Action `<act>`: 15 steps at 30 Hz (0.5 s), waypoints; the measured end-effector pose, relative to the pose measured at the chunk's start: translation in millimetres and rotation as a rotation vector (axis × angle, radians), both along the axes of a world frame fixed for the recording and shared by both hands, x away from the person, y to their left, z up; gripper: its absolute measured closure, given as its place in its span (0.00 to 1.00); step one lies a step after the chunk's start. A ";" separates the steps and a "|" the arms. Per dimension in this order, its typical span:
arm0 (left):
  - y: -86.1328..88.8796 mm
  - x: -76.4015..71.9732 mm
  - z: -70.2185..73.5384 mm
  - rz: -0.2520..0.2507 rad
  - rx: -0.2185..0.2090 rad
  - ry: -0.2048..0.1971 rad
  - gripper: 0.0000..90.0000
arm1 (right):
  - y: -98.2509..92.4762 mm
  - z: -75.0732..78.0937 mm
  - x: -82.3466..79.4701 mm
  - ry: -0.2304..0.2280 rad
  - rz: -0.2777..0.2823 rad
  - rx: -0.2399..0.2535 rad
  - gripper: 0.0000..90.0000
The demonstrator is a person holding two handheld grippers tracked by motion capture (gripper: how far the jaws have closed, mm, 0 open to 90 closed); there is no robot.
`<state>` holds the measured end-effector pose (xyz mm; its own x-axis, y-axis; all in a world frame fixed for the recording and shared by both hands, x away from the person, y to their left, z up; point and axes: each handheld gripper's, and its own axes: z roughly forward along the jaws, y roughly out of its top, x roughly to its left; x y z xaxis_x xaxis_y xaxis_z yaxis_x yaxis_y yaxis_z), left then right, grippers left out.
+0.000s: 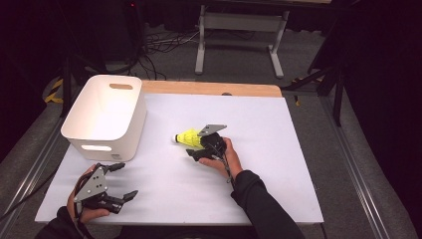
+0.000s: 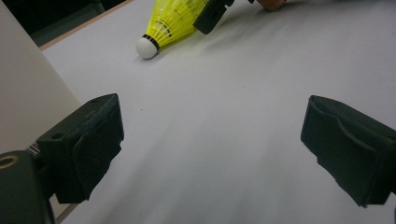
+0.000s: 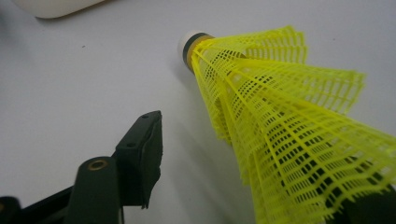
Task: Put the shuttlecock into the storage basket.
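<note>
A: Where do our hands sit?
B: Our right gripper (image 1: 197, 147) lies low mid-table, jaws parted around the yellow shuttlecock (image 1: 187, 138), one pad clear of it. Our left gripper (image 1: 119, 181) rests near the white bin (image 1: 107, 117), jaws released.
A: Any writing?
B: None we can read.

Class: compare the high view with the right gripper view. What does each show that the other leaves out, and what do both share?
High view: the whole white bin, both hands, and the left gripper with jaws apart near the table's front edge. Right gripper view: the mesh of the skirt up close and the right gripper with one jaw beside it. Both: the yellow shuttlecock lying on the white table.
</note>
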<state>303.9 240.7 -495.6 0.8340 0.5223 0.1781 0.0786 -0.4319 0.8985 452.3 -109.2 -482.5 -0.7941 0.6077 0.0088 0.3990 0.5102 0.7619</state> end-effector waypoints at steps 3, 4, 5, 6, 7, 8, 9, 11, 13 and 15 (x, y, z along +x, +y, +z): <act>-0.4 -0.1 -0.2 -0.001 0.000 0.001 0.07 | 4.2 -0.6 2.2 -0.002 -0.017 0.000 0.48; -0.5 -0.2 -0.2 -0.002 0.000 0.001 0.07 | 5.6 -0.9 3.5 -0.005 -0.030 0.006 0.51; -0.5 -0.3 -0.3 -0.002 0.001 0.001 0.08 | 7.1 -1.5 5.2 -0.002 -0.041 0.006 0.55; -0.6 -0.3 -0.4 -0.002 0.001 0.001 0.08 | 8.2 -2.1 6.4 -0.008 -0.058 0.003 0.59; -0.6 -0.4 -0.3 -0.003 0.001 0.001 0.08 | 9.4 -2.7 7.8 -0.016 -0.083 0.001 0.64; -0.6 -0.5 -0.3 -0.004 0.001 0.000 0.08 | 10.5 -2.7 9.0 -0.020 -0.103 -0.006 0.68; -0.6 -0.5 -0.3 -0.003 0.002 0.001 0.08 | 11.3 -2.6 9.8 -0.025 -0.116 -0.009 0.72; -0.9 -0.7 -0.5 -0.002 0.001 0.000 0.08 | 15.0 -1.0 11.1 -0.058 -0.137 -0.024 0.84; -1.0 -0.7 -0.5 -0.002 0.002 0.000 0.08 | 16.4 -0.7 11.3 -0.072 -0.144 -0.033 0.87; -0.7 -0.4 -0.5 -0.001 0.005 0.002 0.08 | 20.2 -0.1 11.8 -0.096 -0.136 -0.050 0.92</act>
<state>303.5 240.0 -496.2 0.8351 0.5202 0.1790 0.0797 -0.4364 0.8962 464.1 -89.0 -482.7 -0.7004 0.7073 -0.0956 0.3935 0.4944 0.7750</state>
